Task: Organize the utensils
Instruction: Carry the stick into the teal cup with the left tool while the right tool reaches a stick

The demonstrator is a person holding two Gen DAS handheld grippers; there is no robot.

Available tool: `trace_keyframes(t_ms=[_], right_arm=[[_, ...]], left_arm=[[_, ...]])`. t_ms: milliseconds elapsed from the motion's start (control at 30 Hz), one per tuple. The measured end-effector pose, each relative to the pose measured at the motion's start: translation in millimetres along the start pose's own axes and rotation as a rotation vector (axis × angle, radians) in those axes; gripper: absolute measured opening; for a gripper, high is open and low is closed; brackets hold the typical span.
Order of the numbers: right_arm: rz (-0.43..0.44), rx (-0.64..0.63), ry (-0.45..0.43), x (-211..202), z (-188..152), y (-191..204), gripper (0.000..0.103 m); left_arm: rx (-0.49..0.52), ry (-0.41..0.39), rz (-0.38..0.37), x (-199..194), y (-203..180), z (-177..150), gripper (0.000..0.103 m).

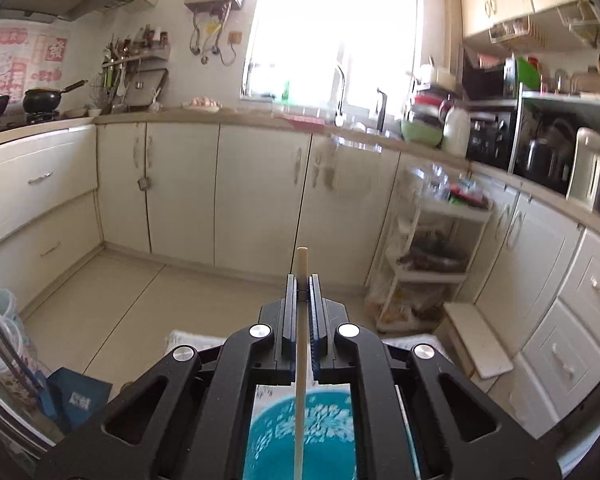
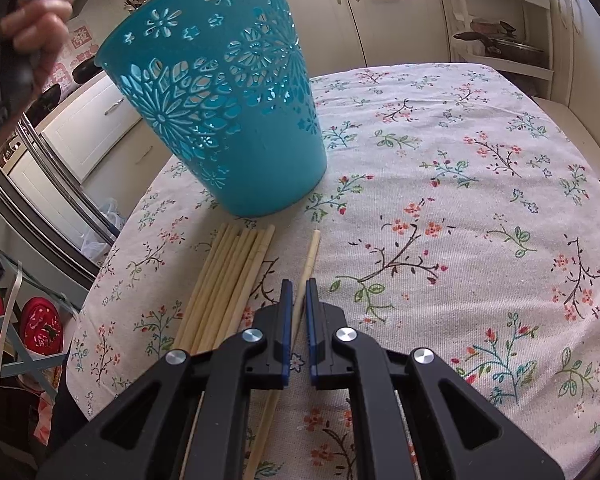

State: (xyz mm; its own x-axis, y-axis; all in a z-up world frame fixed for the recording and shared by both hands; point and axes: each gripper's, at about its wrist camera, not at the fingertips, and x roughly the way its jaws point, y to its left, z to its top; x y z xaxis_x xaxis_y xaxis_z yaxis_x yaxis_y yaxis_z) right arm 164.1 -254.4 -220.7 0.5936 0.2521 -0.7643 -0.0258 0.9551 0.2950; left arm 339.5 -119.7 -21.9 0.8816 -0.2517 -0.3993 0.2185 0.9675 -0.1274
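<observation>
The teal basket [image 2: 220,112] is the landmark: a cut-out plastic bin standing on the table [image 2: 480,184], which is spread with a floral cloth, and it looks like the place the chopsticks are meant to go.

The left gripper [image 1: 302,288] has its fingers closed on a single chopstick [image 1: 300,360]. The stick runs lengthwise between the pads, its tip poking out ahead and its other end reaching back over the basket's open mouth, which shows teal directly beneath the gripper. Held high and along its length like this, the stick seems ready to be tipped down into the basket rather than laid flat. The lower end is cut off by the frame, so I cannot say whether it is already inside the rim.

The right gripper [image 2: 296,300] sits low on the near side of the basket, fingers clamped on a lone chopstick [image 2: 309,260] that lies on the cloth pointing toward the basket's base. Gripping it partway along should keep it balanced when lifted.

Just left of that stick, a bundle of chopsticks [image 2: 228,280] lies side by side, tips close to the basket's foot, kept within easy reach. A hand [image 2: 36,28] holding the other tool shows beside the basket's rim.
</observation>
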Motion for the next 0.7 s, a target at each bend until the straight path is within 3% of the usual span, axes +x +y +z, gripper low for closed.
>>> trace_keyframes(t_ms=[167,200,300,333,533,633,700], right_arm=[[0.007,-0.004,0.01,-1,0,-1,0.009],[0.011,-0.006,0.012,-2,0,0,0.011],[-0.007,-0.034,0.012,-3,-2,5,0.013],[-0.021,-0.049,0.011,-3,-2,8,0.014],[-0.153,-0.177,0.0,0,-6,28,0.007],[-0.115,-0.092,0.022,-9,-3,16,0.005],[-0.027,0.015,-0.006,-27,1,1,0.005]], left_arm=[[0.037,0.14,0.031,15,10,-36,0.007],[0.037,0.151,0.035,10,14,-40,0.014],[0.033,0.142,0.072,-11,26,-49,0.057],[0.025,0.125,0.083,-21,32,-51,0.063],[0.019,0.133,0.133,-66,60,-67,0.071],[0.012,0.173,0.155,-84,74,-82,0.075],[0.016,0.191,0.159,-93,80,-92,0.078]])
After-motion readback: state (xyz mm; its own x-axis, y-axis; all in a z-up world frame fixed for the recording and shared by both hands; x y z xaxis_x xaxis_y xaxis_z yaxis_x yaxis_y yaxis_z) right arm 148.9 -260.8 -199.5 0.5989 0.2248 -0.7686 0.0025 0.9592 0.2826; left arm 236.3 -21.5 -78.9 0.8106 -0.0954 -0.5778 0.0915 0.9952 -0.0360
